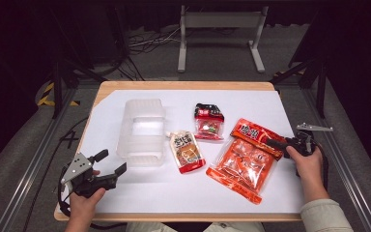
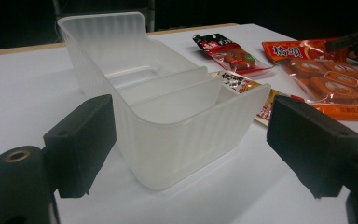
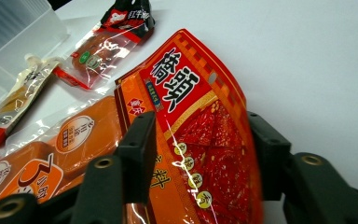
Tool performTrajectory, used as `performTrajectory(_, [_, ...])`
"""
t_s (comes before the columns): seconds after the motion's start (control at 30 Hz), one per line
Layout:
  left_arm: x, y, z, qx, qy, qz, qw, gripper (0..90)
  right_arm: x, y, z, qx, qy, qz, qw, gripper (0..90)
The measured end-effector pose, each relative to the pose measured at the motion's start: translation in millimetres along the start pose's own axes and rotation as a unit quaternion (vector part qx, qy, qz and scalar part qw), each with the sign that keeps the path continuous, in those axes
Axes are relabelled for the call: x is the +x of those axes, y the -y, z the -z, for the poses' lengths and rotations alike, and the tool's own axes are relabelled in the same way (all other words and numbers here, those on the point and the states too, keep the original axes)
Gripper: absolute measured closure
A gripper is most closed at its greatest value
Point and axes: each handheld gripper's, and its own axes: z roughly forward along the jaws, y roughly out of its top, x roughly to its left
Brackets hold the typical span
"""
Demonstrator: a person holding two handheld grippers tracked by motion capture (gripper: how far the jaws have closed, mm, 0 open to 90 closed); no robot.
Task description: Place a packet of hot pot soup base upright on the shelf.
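One white sheet (image 1: pixel 140 193) covers the wooden table (image 1: pixel 183 85); grey floor and a metal stand (image 1: pixel 221 29) lie beyond at 12 o'clock. The translucent bin (image 1: pixel 141 133) sits left of centre, the orange bag (image 1: pixel 241 166) at 4 o'clock. The right gripper (image 1: pixel 272 143), at 3 o'clock, has its jaws half closed, pinching the red seasoning packet (image 3: pixel 200 126) atop that bag. The left gripper (image 1: pixel 110 162), at 8 o'clock, stands spread wide before the bin, holding nothing.

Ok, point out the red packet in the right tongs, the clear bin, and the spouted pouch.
red packet (image 3: pixel 186 93), right gripper view, on its printed red label.
clear bin (image 1: pixel 141 130), high view, on its left wall.
spouted pouch (image 1: pixel 187 152), high view, on its front panel.
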Motion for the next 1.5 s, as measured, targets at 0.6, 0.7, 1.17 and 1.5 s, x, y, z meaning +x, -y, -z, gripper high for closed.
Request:
performTrajectory(0.6, [0.3,0.1,0.5,-0.001,0.001,0.001,1.0,16.4,7.5,0.7,-11.4,0.058,0.006,0.06,0.9965,89.6])
performTrajectory(0.7, [0.2,0.1,0.5,0.0,0.0,0.0,1.0,16.4,9.1,-0.7,-10.9,0.057,0.01,0.068,0.996,90.0])
performTrajectory(1.17, [0.2,0.1,1.2,-0.002,-0.002,0.001,1.0,16.4,24.2,-18.0,14.9,0.011,0.013,0.071,0.9974,90.0])
performTrajectory(1.5, [0.0,-0.1,1.7,0.0,-0.004,0.002,1.0,16.4,41.3,-31.5,34.6,-0.016,-0.003,0.082,0.9965,90.0])
